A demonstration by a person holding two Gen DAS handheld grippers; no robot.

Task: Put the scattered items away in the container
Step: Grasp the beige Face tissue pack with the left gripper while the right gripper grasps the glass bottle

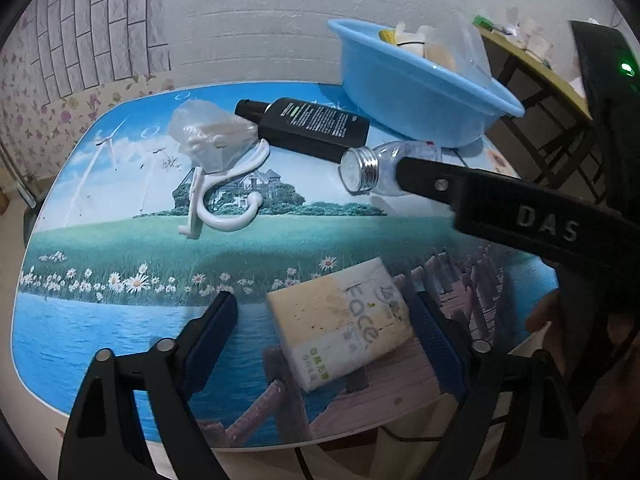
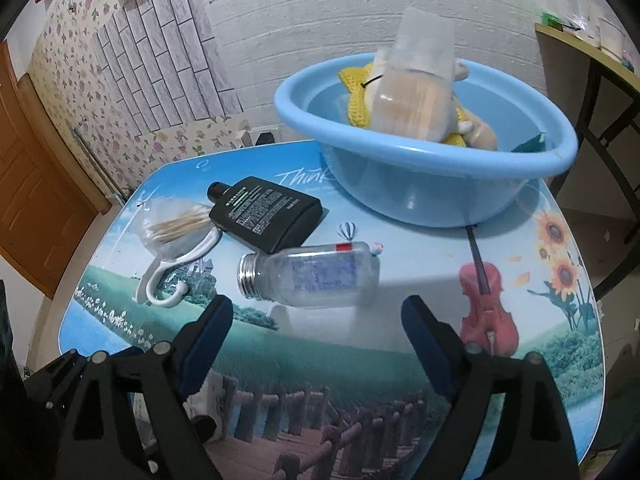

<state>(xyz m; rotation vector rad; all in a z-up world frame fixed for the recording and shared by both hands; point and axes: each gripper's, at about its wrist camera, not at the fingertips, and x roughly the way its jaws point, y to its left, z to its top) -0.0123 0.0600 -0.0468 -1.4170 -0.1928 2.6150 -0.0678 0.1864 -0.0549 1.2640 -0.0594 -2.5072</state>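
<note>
I am holding my left tool [image 1: 326,326] with its blue-padded fingers spread wide, and the cream rectangular tissue packet printed "face" [image 1: 343,322] is lying flat on the picture-printed tabletop [image 1: 120,240] between them, nearer the right finger, with neither pad touching it. Ahead of this tool a white plastic wall hook [image 1: 218,196] is lying, with a clear bag of cotton swabs [image 1: 208,136] just beyond it and a flat black plastic bottle [image 1: 308,126] to the right of that.

I am keeping my right tool [image 2: 316,336] open too, gripping nothing. Directly ahead of it, a clear plastic bottle with a silver threaded neck [image 2: 312,276] is lying on its side, neck pointing left. Farther ahead and slightly right, the round light-blue plastic basin [image 2: 420,184] is sitting on the tabletop, holding a yellow knitted piece [image 2: 354,92], a beige soft toy [image 2: 480,134] and a clear wrapped packet [image 2: 412,92].
</note>
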